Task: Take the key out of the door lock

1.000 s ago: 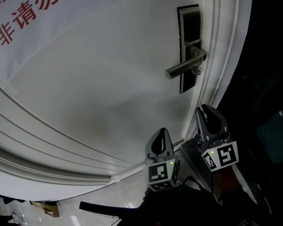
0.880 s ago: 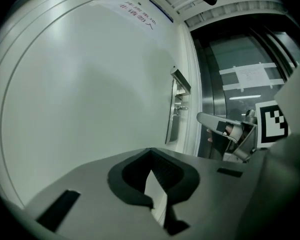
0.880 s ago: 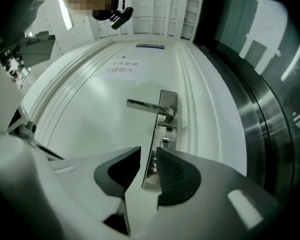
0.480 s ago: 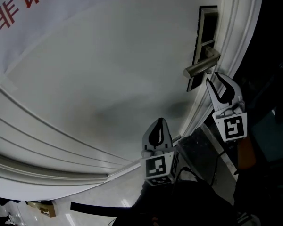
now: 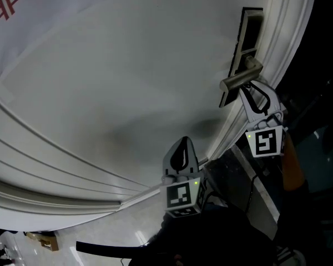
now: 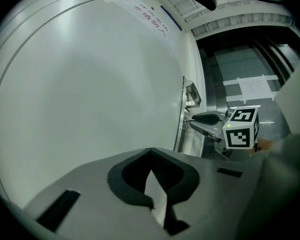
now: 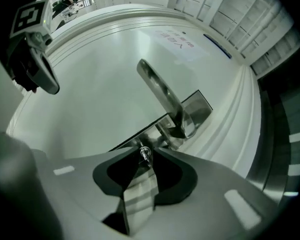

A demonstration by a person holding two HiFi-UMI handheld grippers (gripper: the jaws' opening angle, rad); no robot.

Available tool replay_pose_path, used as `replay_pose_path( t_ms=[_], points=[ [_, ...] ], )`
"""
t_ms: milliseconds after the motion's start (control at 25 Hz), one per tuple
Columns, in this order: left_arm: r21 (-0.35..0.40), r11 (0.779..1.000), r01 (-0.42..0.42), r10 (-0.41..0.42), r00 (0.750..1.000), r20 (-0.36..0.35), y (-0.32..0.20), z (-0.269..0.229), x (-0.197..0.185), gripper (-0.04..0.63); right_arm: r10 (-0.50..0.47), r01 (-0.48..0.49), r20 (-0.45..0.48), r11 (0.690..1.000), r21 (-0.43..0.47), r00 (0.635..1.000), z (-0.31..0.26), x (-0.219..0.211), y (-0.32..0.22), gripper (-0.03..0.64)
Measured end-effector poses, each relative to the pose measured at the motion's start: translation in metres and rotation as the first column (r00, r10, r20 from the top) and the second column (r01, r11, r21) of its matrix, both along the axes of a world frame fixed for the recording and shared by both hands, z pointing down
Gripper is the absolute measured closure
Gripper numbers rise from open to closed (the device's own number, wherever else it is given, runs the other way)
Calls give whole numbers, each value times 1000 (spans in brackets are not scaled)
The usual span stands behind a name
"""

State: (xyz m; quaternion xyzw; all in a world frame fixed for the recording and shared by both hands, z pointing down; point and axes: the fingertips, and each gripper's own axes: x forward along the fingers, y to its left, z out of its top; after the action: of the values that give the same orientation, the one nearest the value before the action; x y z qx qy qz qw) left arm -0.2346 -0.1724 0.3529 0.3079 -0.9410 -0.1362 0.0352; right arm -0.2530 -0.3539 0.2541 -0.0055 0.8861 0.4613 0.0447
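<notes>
Right gripper view shows the small silver key (image 7: 145, 154) standing out of the dark rectangular lock plate (image 7: 197, 109). It sits just under the root of the brushed-metal lever handle (image 7: 157, 86), which runs off toward 11 o'clock. The right gripper (image 7: 142, 152) holds its jaws narrowly apart, one tip on either side of the key's round head; I judge they are not yet pinching it. The step in hand is therefore the grasp.

In the head view the lock sits at 1 o'clock on the white panelled door (image 5: 116, 82). The left gripper (image 5: 182, 147) hangs at 6 o'clock, well apart from the lock, its jaw tips together on nothing.

The next move, as I judge it, is to close squarely on the head and then draw straight back along the key's shaft, away from the door. If the key is turned in the cylinder, it may need rotating to its release position first. Pulling askew could bind it.
</notes>
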Motion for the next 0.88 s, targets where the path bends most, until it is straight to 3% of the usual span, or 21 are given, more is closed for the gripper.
replay_pose_path(
  t_ms=[480,720,880],
  points=[
    [-20,999,30,-30,1000,0,0,-2,-6,595,45,-50,33,989,139,998,2,-4,-2,592],
    [-35,999,4,-2,999,51,-9,2,-6,595,42,-44,17,983,175,999,2,-5,-2,595],
    [-18,1000,18,-18,1000,0,-9,-5,-4,595,40,-39,-2,979,198,999,4,-4,-2,597]
  ],
)
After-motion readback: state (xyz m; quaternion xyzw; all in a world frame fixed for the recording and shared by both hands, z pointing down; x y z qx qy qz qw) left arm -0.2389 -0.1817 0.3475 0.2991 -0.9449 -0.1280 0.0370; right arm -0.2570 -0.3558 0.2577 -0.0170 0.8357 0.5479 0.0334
